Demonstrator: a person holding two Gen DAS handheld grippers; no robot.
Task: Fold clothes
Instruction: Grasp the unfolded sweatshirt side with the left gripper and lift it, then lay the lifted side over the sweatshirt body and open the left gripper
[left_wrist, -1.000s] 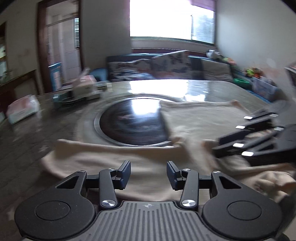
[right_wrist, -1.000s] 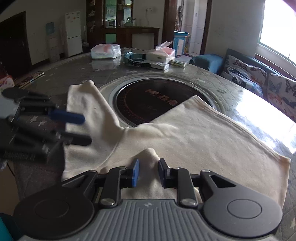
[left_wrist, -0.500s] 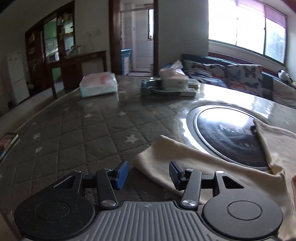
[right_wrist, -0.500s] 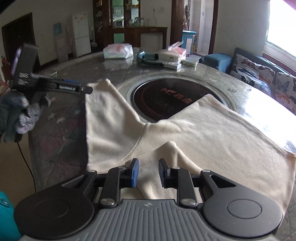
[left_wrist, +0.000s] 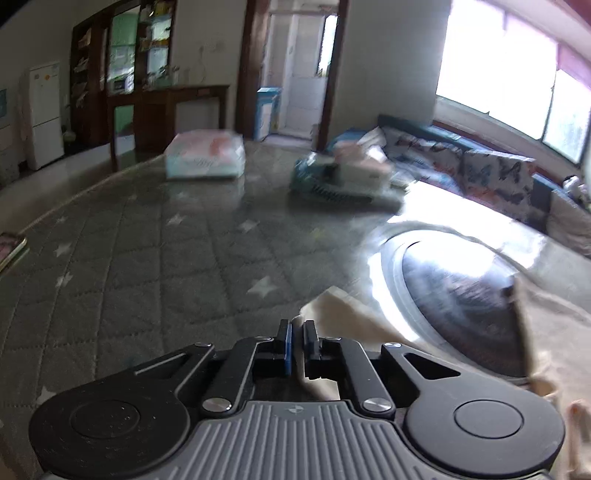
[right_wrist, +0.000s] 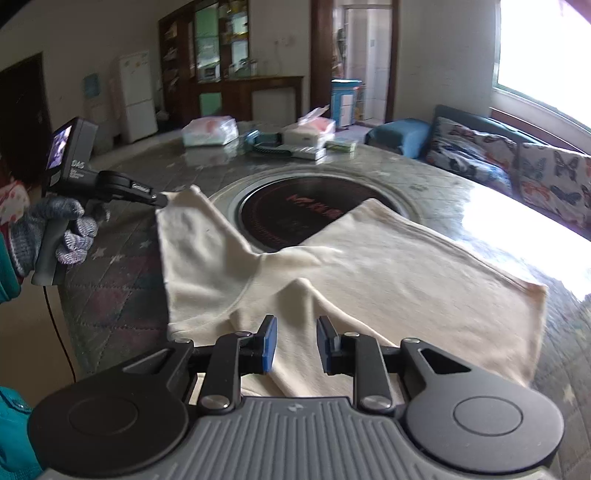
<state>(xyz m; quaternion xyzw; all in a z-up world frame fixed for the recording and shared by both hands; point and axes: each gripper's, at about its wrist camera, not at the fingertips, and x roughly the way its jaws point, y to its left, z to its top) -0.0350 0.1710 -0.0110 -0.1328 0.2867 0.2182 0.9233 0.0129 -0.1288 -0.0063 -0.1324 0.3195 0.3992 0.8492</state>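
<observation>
A cream garment lies spread on the round table, partly over the dark glass cooktop. My left gripper is shut on the end of the garment's sleeve; in the right wrist view the left gripper holds that sleeve lifted off the table at the left. My right gripper is open, just above a raised fold of the garment near the table's front edge, holding nothing.
A plastic-wrapped pack, a tissue box and small items stand at the table's far side. A quilted star-pattern cover spans the table. A sofa with butterfly cushions stands at the right.
My left gripper swung left to the sleeve end, closed on it and lifted it. My right gripper opened a little and stayed over the fold.
</observation>
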